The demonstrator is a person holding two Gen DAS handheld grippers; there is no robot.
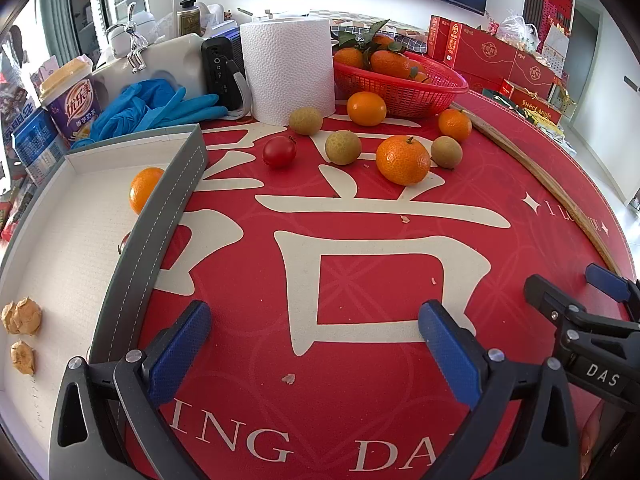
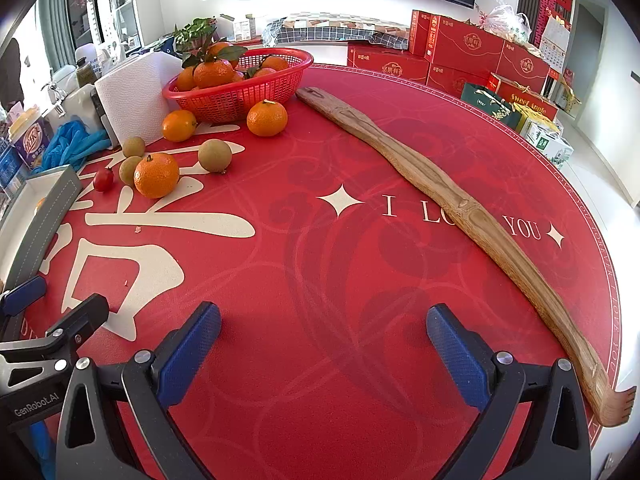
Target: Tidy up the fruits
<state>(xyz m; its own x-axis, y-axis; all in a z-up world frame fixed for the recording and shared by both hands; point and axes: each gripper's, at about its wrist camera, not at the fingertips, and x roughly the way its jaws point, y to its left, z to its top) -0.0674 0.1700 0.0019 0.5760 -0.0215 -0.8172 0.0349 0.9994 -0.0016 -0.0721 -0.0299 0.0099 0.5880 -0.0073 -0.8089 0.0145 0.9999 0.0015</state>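
Loose fruit lies on the red table mat: three mandarins, three brown-green longans and a cherry tomato. They also show in the right wrist view, the nearest mandarin among them. A grey-rimmed white box lid at left holds one mandarin, walnuts and a partly hidden red fruit. My left gripper is open and empty over the mat. My right gripper is open and empty, well short of the fruit.
A red basket of leafy mandarins stands at the back beside a paper towel roll. A long wooden back scratcher lies across the right. Blue gloves, a cup and red gift boxes crowd the edges.
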